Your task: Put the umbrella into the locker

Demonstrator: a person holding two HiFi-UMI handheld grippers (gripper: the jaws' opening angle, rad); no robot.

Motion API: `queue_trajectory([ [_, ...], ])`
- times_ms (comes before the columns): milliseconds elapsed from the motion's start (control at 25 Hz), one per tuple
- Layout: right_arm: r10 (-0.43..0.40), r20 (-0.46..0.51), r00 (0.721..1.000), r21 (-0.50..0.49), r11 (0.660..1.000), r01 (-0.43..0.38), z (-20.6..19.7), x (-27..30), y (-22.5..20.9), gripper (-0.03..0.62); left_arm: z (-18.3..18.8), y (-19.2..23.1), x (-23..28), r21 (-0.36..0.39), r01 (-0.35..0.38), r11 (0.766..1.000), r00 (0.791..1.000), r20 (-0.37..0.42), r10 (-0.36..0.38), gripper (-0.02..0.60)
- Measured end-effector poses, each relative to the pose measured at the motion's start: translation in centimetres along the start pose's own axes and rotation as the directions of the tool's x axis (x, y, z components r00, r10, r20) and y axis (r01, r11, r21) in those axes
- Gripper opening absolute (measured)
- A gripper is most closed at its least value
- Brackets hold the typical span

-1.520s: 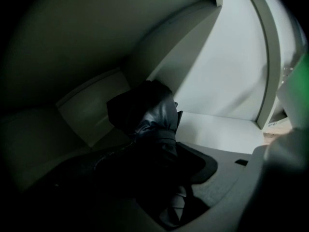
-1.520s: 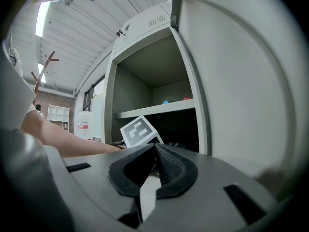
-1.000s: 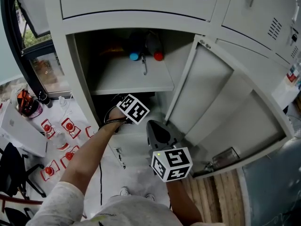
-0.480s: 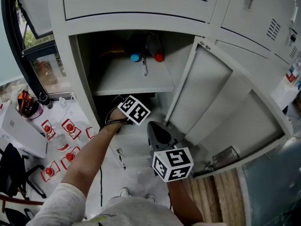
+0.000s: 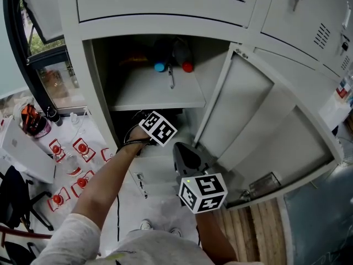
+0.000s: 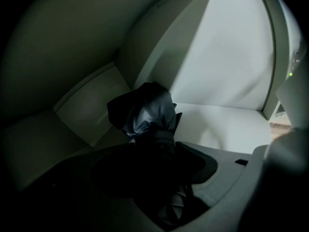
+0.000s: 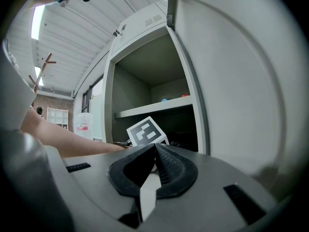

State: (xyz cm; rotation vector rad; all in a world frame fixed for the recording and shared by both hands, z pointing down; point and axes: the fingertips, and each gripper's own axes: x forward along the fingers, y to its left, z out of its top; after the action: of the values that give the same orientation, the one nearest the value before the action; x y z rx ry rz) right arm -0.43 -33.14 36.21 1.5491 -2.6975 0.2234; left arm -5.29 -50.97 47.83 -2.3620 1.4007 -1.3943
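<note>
Holds umbrella [image 6: 145, 112] clamped in left hand-held gripper [image 6: 157, 153] inside locker [image 5: 160, 26] lower compartment [image 6: 227, 124], right hand-held gripper [image 7: 154, 151] closed, empty; probably needs lowering toward the back corner, then release.

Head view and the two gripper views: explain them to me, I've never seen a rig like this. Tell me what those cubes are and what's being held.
There is no robot here. A person holds a two-jaw gripper in each hand. The head view comes from a camera on the person's head, looking down at both arms and an open locker with its door swung to the right. The patterned cubes are parts of the grippers. Each gripper view comes from a camera riding on that gripper and looking along its jaws. The left gripper reaches into the dark compartment under the shelf and is closed on a folded dark umbrella. The right gripper is outside the locker, jaws together and empty. On the shelf stand things with a blue cap and a red cap.
</note>
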Motion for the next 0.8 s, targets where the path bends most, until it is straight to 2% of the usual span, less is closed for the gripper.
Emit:
queue_trajectory([
  [200, 0.003, 0.008, 1.000, -0.005, 1.000, -0.003, 0.3, -0.2, -0.1, 0.003, -0.1, -0.2, 0.0, -0.011, 0.029, 1.000, 1.000, -0.005, -0.029, 0.256],
  [560, 0.013, 0.019, 1.000, 0.000, 1.000, -0.013, 0.5, -1.0, 0.0, 0.003, 0.0, -0.2, -0.3, -0.005, 0.012, 1.000, 1.000, 0.007, -0.012, 0.302],
  [800, 0.005, 0.021, 1.000, 0.012, 1.000, -0.006, 0.4, -1.5, -0.3, 0.003, 0.2, -0.2, -1.1, -0.015, -0.005, 1.000, 1.000, 0.015, 0.005, 0.305],
])
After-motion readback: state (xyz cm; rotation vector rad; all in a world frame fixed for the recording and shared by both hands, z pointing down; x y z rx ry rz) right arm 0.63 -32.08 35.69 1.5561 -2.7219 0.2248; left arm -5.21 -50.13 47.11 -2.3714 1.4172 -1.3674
